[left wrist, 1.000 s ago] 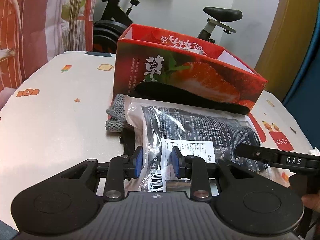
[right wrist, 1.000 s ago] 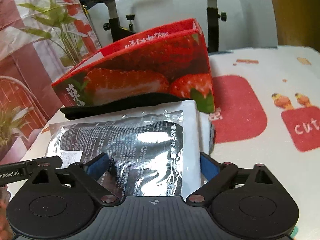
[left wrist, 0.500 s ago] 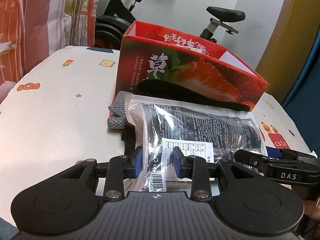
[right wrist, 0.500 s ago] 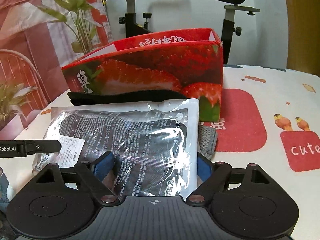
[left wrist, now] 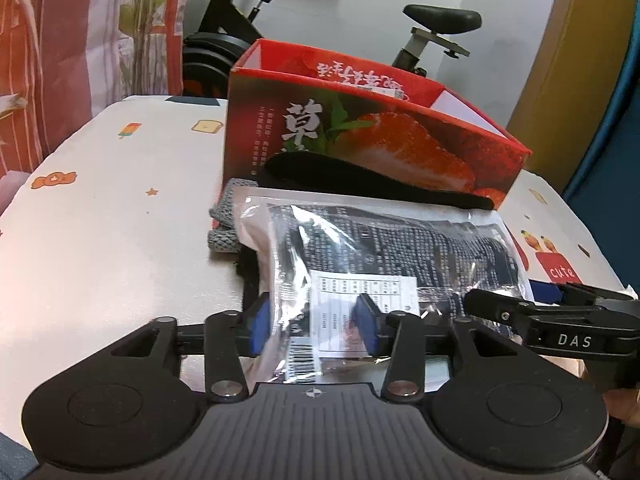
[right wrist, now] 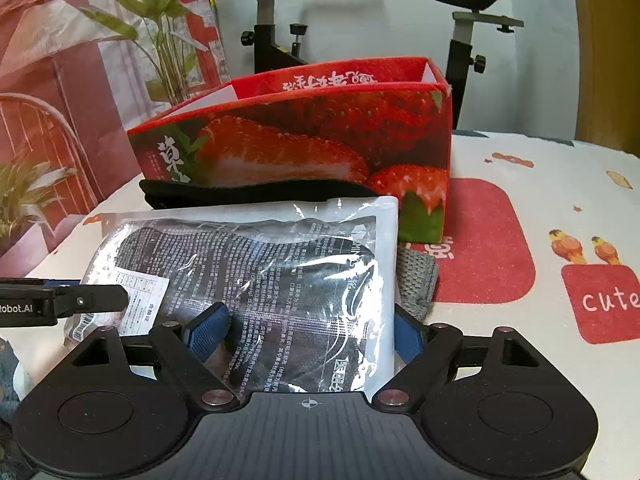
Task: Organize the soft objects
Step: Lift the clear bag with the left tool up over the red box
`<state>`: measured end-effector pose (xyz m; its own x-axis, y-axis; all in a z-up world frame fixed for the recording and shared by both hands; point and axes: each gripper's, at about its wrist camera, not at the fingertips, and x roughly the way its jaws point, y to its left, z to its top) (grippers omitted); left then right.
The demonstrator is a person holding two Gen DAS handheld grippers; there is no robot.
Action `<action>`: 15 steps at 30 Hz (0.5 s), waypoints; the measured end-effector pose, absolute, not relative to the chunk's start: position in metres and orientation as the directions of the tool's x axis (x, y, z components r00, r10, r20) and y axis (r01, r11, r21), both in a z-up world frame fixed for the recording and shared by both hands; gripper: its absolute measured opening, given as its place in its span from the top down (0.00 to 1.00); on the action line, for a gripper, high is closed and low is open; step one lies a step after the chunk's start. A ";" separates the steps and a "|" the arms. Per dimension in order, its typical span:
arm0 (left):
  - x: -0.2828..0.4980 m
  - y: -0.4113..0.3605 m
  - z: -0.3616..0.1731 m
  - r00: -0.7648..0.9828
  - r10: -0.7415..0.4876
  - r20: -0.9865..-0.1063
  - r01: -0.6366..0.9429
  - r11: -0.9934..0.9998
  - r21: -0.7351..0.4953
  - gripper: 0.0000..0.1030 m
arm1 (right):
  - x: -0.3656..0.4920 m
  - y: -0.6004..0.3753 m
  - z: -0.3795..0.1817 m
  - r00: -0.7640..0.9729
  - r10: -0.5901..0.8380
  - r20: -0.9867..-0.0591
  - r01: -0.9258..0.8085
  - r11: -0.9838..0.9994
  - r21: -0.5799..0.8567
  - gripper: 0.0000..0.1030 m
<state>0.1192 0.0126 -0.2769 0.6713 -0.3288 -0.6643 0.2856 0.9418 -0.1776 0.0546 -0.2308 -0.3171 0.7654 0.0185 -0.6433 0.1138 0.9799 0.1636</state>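
A clear plastic packet point(left wrist: 384, 264) holding a dark, text-printed soft item lies flat on the bench point(left wrist: 100, 216), which is covered by a pale cloth with small cartoon prints. The packet rests on top of a grey knitted piece point(left wrist: 224, 232), whose edge shows at the packet's far-left corner in the left wrist view and at its right side point(right wrist: 416, 284) in the right wrist view. A black padded strip point(left wrist: 360, 184) lies between the packet and a red strawberry-printed box point(left wrist: 360, 136), open at the top, which stands just behind the pile. The left gripper point(left wrist: 314, 330) meets the packet at its near end beside the white label and barcode; its jaws stand narrow, with the blue pads point(left wrist: 256, 328) on either side of the plastic edge, though whether they press it firmly cannot be told. The right gripper point(right wrist: 308, 334) meets the same packet point(right wrist: 256, 272) from the other long side; its jaws are wide, one blue pad point(right wrist: 208, 330) resting on the plastic and the other just beyond the packet's white margin. Each gripper's finger shows at the edge of the other's view. An exercise bike point(right wrist: 280, 32) stands behind the bench, against a white wall.
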 end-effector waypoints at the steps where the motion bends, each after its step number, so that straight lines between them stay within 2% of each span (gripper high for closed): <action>1: 0.119 0.012 -0.277 0.671 -0.328 -0.665 0.288 0.942 -0.175 0.54 | 0.054 -0.230 -0.316 0.766 0.020 -0.642 0.110 0.981 0.161 0.23; 15: 0.102 0.013 -0.251 0.723 -0.333 -0.606 0.273 0.943 -0.193 0.54 | 0.033 -0.224 -0.279 0.824 0.005 -0.566 0.081 0.988 0.127 0.31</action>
<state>0.1018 0.0131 -0.2513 0.7226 -0.3330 -0.6058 0.2726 0.9426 -0.1929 0.0333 -0.2241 -0.2790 0.8245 0.0050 -0.5659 0.0815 0.9885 0.1275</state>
